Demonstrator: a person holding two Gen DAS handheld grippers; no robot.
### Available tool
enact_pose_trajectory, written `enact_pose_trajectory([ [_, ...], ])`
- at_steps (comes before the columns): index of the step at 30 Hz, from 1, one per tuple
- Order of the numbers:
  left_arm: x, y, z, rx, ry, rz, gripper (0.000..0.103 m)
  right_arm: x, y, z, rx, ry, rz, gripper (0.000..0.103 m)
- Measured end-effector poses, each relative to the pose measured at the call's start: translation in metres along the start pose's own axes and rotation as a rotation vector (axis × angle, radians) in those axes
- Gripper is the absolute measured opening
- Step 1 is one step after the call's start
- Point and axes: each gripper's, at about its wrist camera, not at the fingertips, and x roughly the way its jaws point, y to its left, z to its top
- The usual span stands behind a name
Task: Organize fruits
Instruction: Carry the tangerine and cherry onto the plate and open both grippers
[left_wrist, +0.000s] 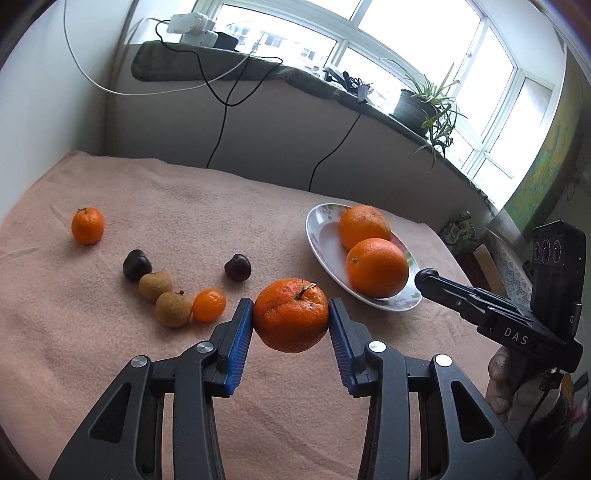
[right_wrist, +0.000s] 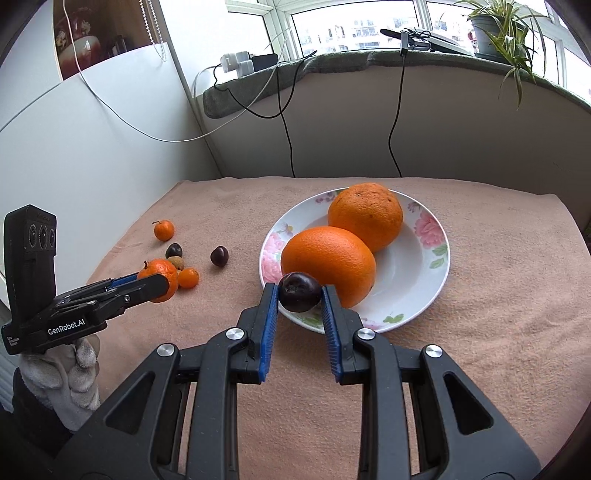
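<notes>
Left wrist view
- Left claw (left_wrist: 291, 319): clamped on a tangerine (left_wrist: 291, 314), blue pads on its two sides, the fruit lifted clear of the pink towel (left_wrist: 184, 192) that covers the counter.
- How the tangerine likely handles: light, with loose soft peel that dents; a hold across the widest middle looks right, with gentle pressure.
- Plate (left_wrist: 321, 236): to the right and just beyond the held fruit, carrying two big oranges (left_wrist: 376, 267).
- Loose fruit on the towel: a small tangerine (left_wrist: 88, 225) far left, two dark plums (left_wrist: 137, 264), two tan lychees (left_wrist: 173, 309) and a little orange kumquat (left_wrist: 208, 304) in a cluster to the left.
- In the way: the right claw (left_wrist: 424, 276) reaches in over the plate's near end, so both hands are probably heading for the same spot.

Right wrist view
- Right claw (right_wrist: 299, 293): closed on a dark plum (right_wrist: 299, 291), held over the plate's (right_wrist: 424, 273) near rim, in front of the nearer orange (right_wrist: 328, 266).
- How the plum likely handles: small, smooth, slippery, easily bruised; a grip across its middle.
- Room on the plate: bare white on the right side; the oranges (right_wrist: 365, 214) fill the left and back.
- Left claw (right_wrist: 157, 286): at the left with its tangerine (right_wrist: 160, 275), well apart from the plate.
- Around: cables (right_wrist: 288, 147) hang from the windowsill (right_wrist: 369, 61) behind, clear of the work.
</notes>
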Motion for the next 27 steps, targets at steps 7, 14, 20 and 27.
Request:
enact_pose_trajectory([
  [7, 0.019, -0.014, 0.015, 0.035, 0.012, -0.034, 0.040, -0.001, -0.022, 0.002, 0.037, -0.007, -0.036, 0.025],
  [14, 0.038, -0.026, 0.030, 0.067, 0.023, -0.046, 0.040, 0.004, -0.039, 0.000, 0.064, -0.001, -0.062, 0.025],
  [20, 0.058, -0.029, 0.039, 0.077, 0.044, -0.038, 0.040, 0.011, -0.050, 0.000, 0.071, 0.010, -0.070, 0.025],
  [27, 0.071, -0.032, 0.042, 0.094, 0.063, -0.017, 0.040, 0.019, -0.054, 0.001, 0.069, 0.024, -0.073, 0.025],
])
